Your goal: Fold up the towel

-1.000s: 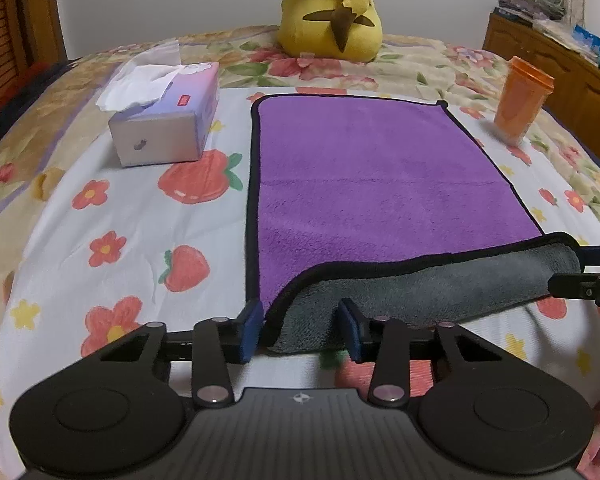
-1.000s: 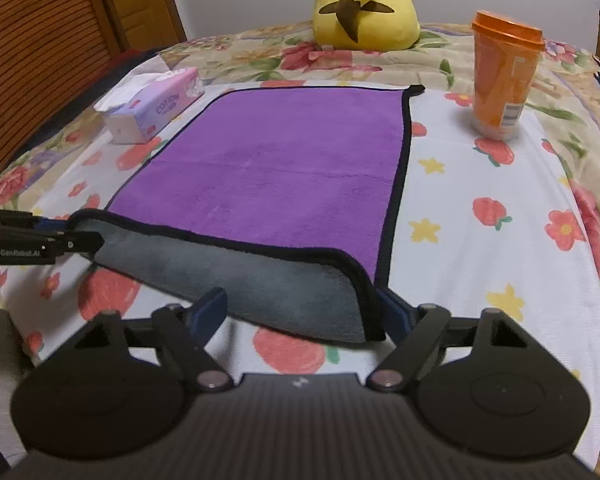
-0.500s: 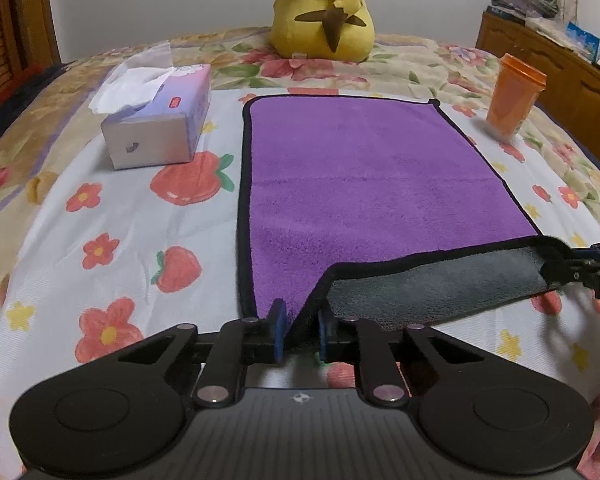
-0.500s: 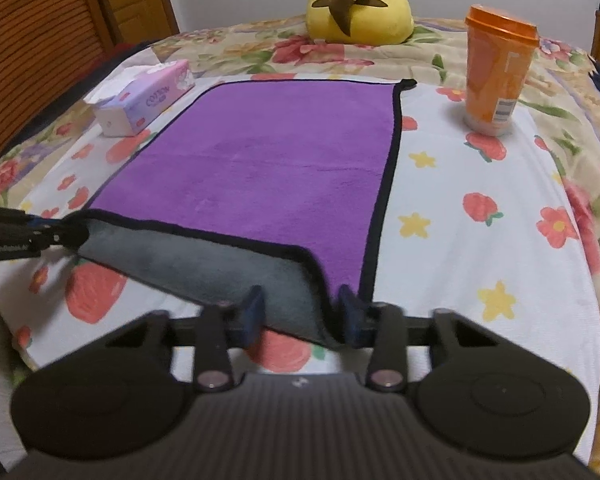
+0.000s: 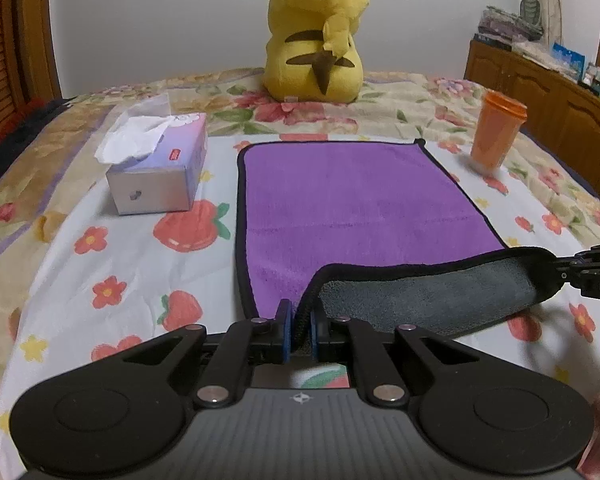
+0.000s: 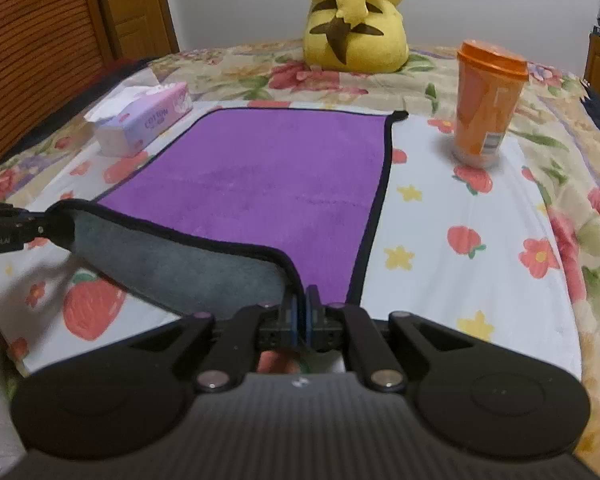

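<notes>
A purple towel (image 5: 352, 196) with black trim and a grey underside lies flat on the bed; it also shows in the right wrist view (image 6: 268, 176). Its near edge is lifted off the sheet and turned over, grey side up. My left gripper (image 5: 299, 330) is shut on the towel's near left corner. My right gripper (image 6: 300, 316) is shut on the near right corner. Each gripper shows at the edge of the other's view, pinching its end of the raised grey strip.
A tissue box (image 5: 156, 172) sits left of the towel, an orange lidded cup (image 5: 496, 136) to its right, and a yellow plush toy (image 5: 316, 36) behind it. The flowered bed sheet (image 5: 112, 264) surrounds the towel. A wooden cabinet (image 5: 548, 112) stands far right.
Both grippers have closed from open onto the towel's near corners and raised the near edge higher off the sheet.
</notes>
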Demonstrator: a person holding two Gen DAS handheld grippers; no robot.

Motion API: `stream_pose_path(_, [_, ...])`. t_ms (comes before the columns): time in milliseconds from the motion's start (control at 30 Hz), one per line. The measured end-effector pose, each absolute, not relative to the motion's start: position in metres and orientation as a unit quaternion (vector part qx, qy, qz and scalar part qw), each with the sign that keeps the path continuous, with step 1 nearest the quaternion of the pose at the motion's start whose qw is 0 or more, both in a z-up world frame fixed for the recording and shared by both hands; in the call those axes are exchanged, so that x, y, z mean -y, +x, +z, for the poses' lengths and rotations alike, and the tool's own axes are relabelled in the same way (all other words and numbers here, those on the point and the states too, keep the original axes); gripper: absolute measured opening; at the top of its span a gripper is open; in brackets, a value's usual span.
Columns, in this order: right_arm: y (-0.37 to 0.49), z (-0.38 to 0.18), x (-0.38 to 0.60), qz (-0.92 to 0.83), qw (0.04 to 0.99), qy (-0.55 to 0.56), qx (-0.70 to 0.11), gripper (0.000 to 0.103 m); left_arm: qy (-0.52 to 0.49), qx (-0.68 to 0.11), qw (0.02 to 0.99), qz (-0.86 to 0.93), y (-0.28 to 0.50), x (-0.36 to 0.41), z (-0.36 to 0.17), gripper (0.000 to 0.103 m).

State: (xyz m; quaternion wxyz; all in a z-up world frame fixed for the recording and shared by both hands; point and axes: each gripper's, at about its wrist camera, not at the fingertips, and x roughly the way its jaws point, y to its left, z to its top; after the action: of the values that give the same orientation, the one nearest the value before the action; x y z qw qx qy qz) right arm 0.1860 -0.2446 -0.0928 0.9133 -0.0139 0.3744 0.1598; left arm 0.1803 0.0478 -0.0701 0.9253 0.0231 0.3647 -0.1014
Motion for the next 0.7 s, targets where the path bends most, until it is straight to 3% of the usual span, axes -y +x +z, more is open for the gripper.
stream_pose_path(700, [0.197,-0.068,0.245,0.177,0.931,-0.012,-0.32,0.004,0.015,-0.326,0.939,-0.107,0.18,-0.041,-0.05,0.01])
